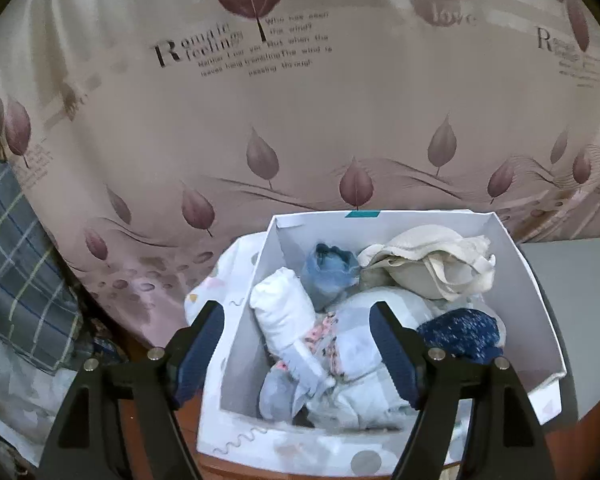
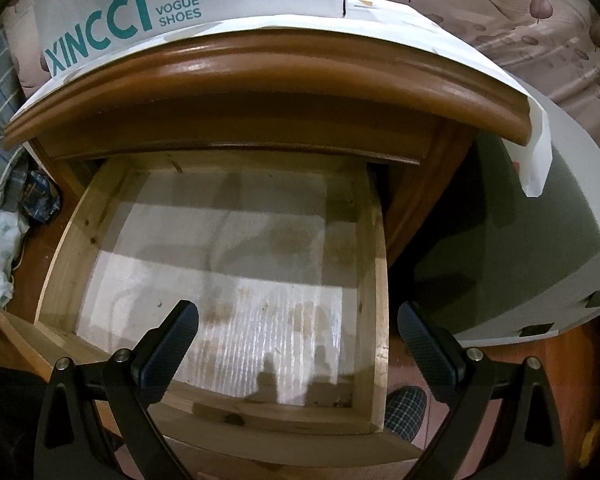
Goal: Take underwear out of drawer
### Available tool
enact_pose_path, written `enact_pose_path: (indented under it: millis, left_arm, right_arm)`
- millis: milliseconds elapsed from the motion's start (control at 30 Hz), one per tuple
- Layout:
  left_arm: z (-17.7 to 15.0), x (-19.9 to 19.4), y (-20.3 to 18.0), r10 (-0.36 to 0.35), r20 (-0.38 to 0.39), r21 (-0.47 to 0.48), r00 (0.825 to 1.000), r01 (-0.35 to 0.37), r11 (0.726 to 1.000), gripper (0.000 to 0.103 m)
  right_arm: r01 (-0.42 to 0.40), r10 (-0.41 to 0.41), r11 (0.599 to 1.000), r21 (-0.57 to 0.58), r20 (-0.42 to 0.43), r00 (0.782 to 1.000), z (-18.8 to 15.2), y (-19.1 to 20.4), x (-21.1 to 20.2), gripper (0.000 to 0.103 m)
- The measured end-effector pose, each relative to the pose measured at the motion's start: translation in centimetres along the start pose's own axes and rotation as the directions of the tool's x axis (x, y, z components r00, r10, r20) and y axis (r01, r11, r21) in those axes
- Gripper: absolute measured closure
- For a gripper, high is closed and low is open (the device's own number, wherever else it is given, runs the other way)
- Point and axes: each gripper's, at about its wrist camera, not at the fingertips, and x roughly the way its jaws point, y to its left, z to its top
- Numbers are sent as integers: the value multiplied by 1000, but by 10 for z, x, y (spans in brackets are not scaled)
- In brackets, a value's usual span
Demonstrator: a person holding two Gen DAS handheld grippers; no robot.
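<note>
The open wooden drawer [image 2: 220, 256] is entered freely from above at its front; its rear part is roofed by the overhanging nightstand top [image 2: 268, 76]. The white shoebox [image 1: 532, 300] on that top is open upward, though its floor is crowded with rolled underwear [image 1: 284, 320]. Passage behind is blocked by a leaf-patterned curtain [image 1: 300, 120].

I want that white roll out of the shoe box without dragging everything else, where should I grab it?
Probably the upper rounded end of the white roll, from above. It leans against the shoe box wall and stands clear there, while its lower end is buried among the other clothes.
</note>
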Motion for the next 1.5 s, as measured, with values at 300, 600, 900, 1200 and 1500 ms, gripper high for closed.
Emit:
enact_pose_path:
  millis: [300, 600, 900, 1200, 1500]
  left_arm:
    - [-74, -50, 7, -23, -20, -43, 1000, 23, 999, 25]
    - [-205, -47, 1, 39, -159, -92, 987, -54, 994, 25]
    - [-282, -33, -19, 86, -215, -73, 973, -104, 992, 25]
    - [-325, -13, -20, 91, -250, -53, 964, -107, 993, 25]
    - [-331, -5, -20, 66, -241, -51, 968, -81, 995, 25]
  right_arm:
    - [-5, 4, 1000, 5, 24, 1000, 2, 0, -8, 4]
    - [-16, 16, 1000, 16, 35, 999, -3, -1, -21, 4]
    - [-54, 53, 998, 22, 46, 998, -21, 11, -35, 4]
    - [-47, 50, 998, -46, 65, 997, -25, 26, -40, 4]
    - [-40, 43, 998, -45, 55, 998, -28, 29, -36, 4]
